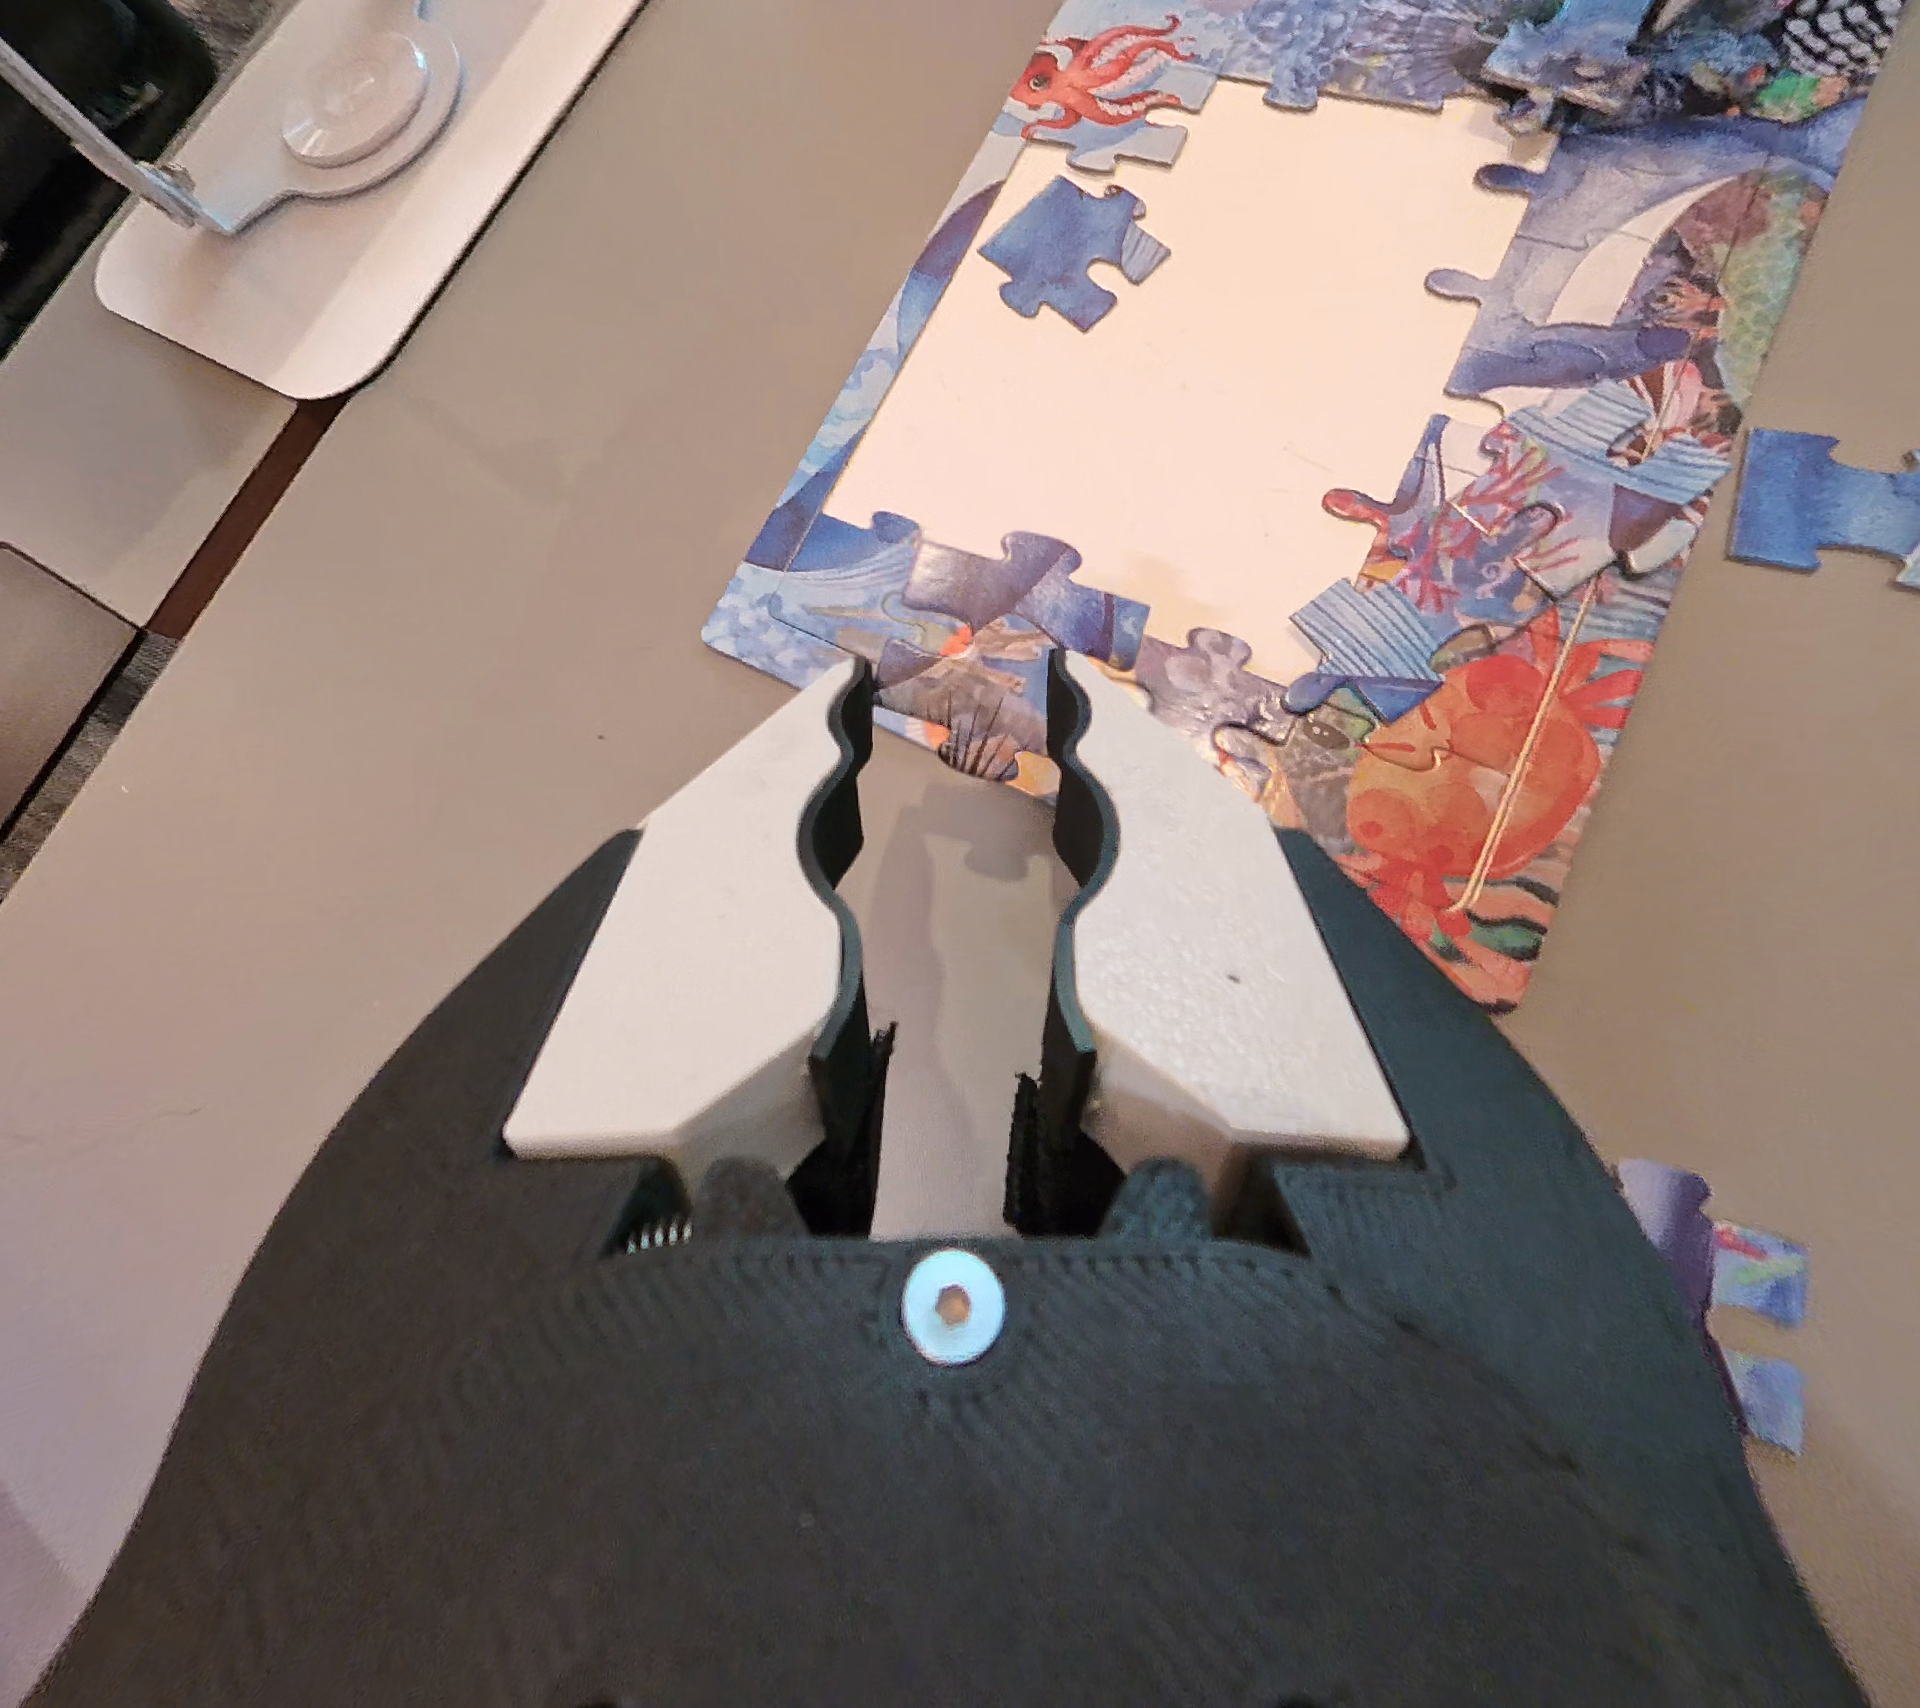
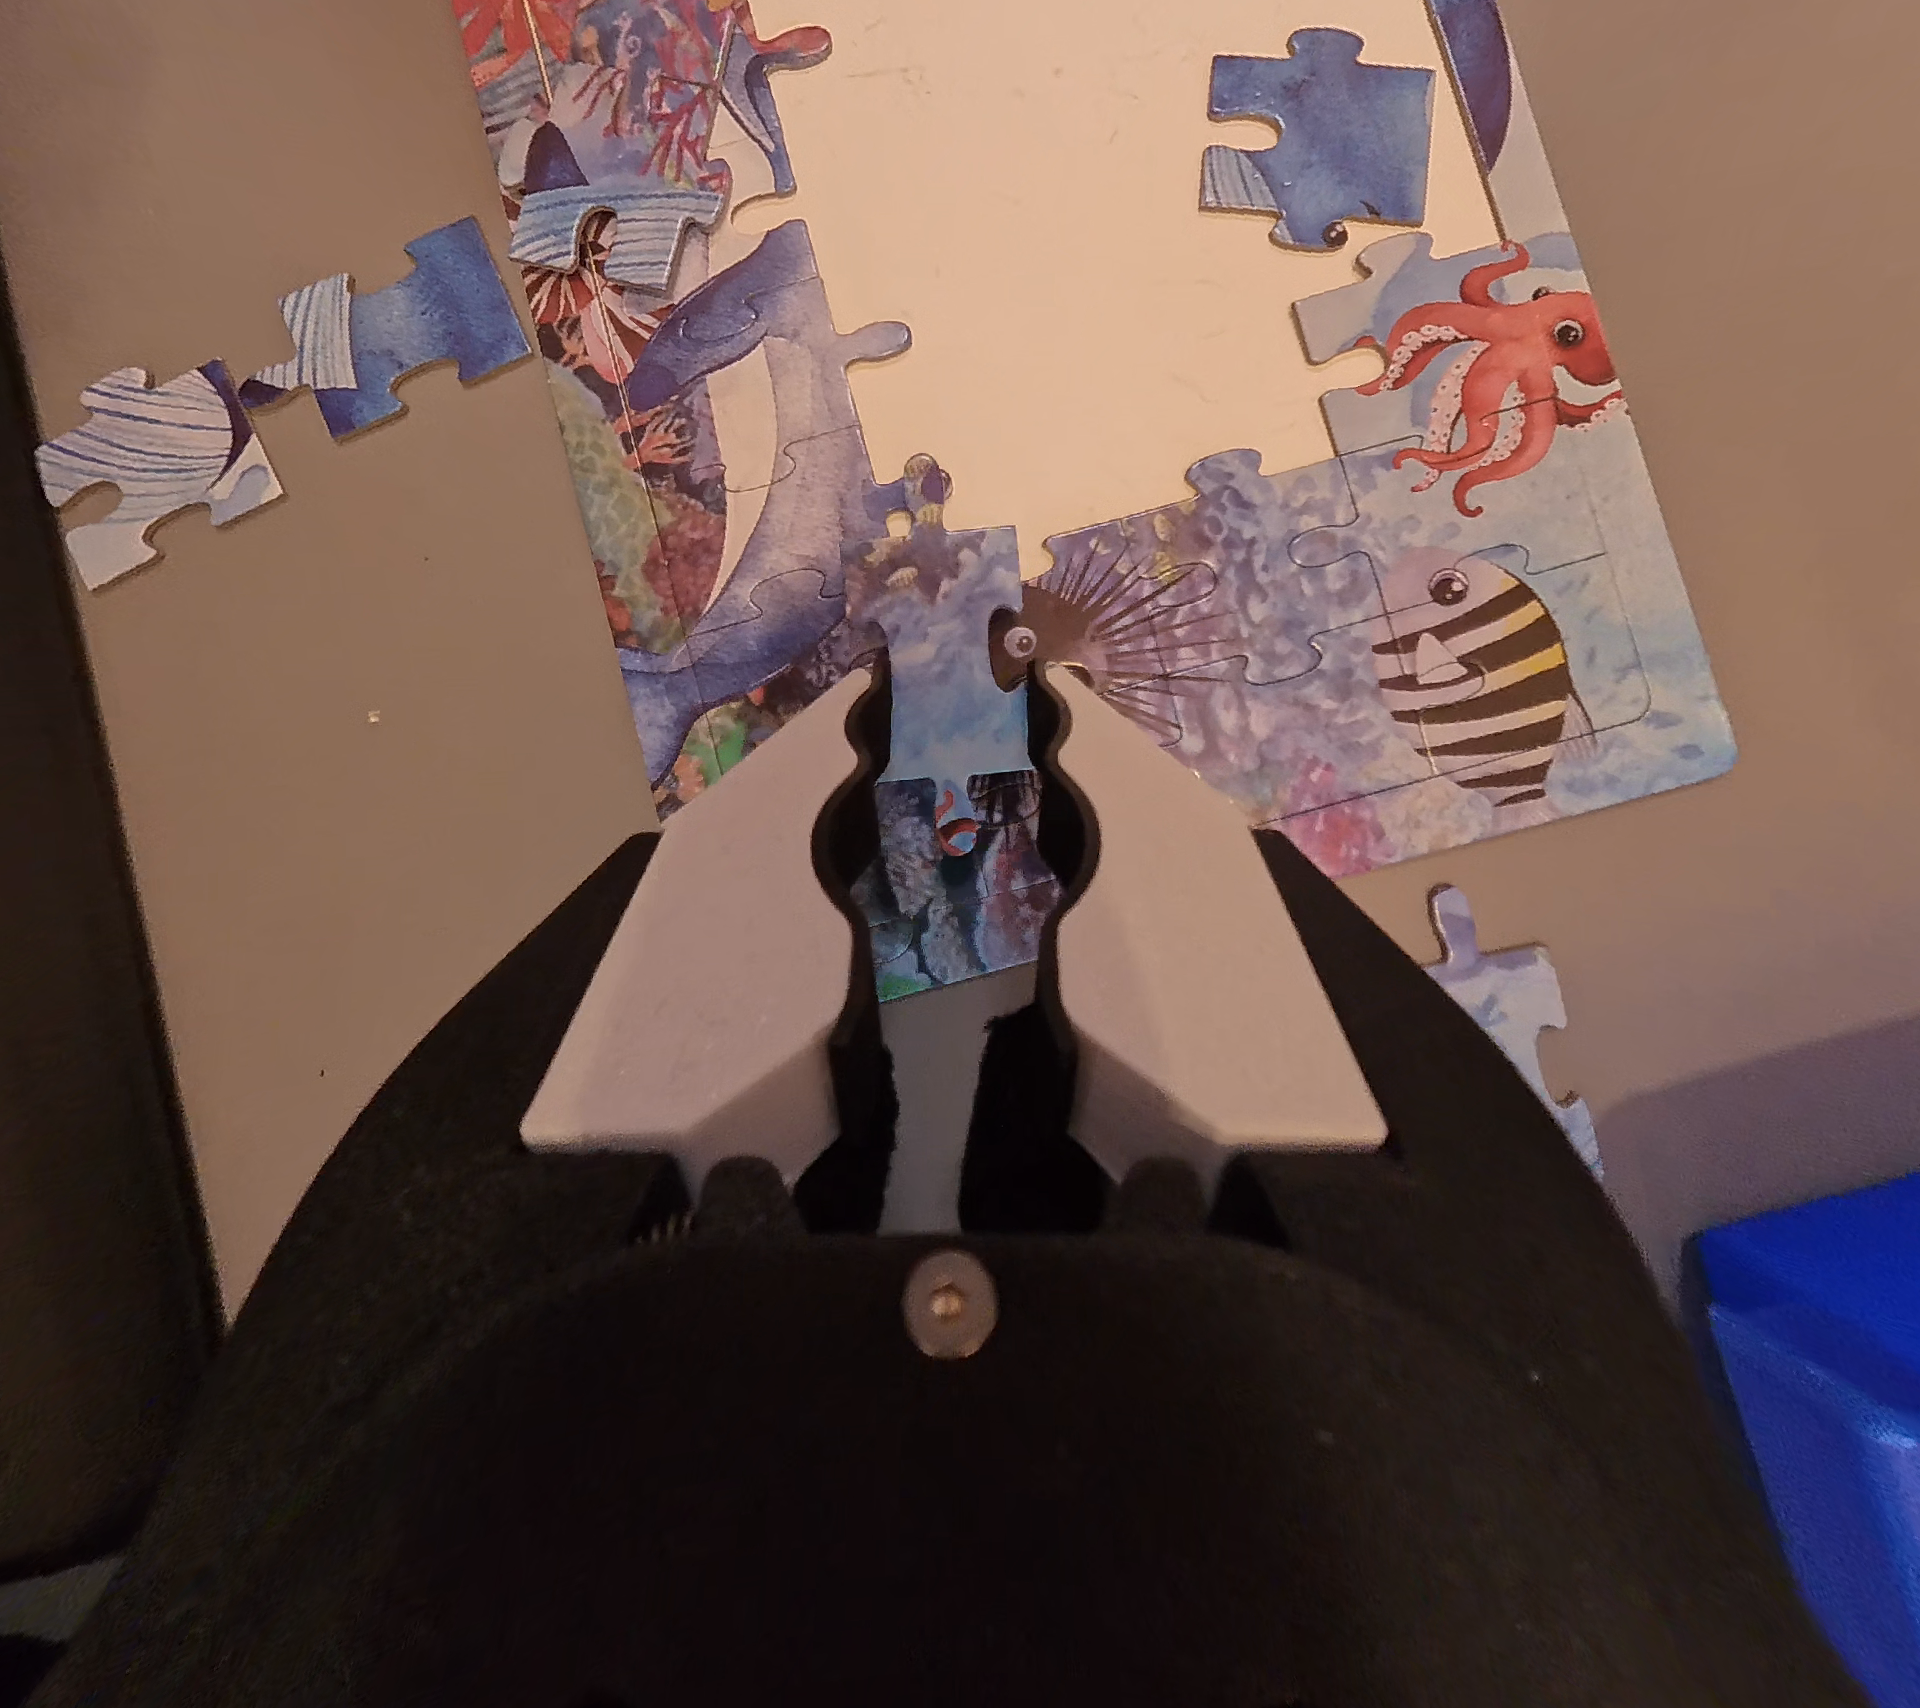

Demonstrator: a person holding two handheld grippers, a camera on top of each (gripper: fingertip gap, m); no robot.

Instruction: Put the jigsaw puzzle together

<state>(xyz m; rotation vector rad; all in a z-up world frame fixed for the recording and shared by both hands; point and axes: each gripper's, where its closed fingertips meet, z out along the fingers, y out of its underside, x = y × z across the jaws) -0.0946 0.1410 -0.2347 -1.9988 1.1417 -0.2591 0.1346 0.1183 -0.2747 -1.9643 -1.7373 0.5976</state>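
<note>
Two hand-held grippers: the right hand-held gripper (image 2: 954,682) pinches a blue puzzle piece (image 2: 940,619), knob pointing away, over the jigsaw puzzle (image 2: 1455,619) on the counter (image 2: 312,775); the left hand-held gripper (image 1: 961,682) gapes slightly, empty, at its near edge.

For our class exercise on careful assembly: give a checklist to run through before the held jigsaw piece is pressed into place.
1. Right gripper shut on the held piece: ok.
2. Piece lined up with the gap beside the spiky black fish: cannot tell.
3. Piece lying flat: not ok, it looks tilted in the left wrist view.
4. Left gripper steadying the puzzle's near border: cannot tell.
5. White tray middle free: not ok, a loose blue piece lies there.
</note>
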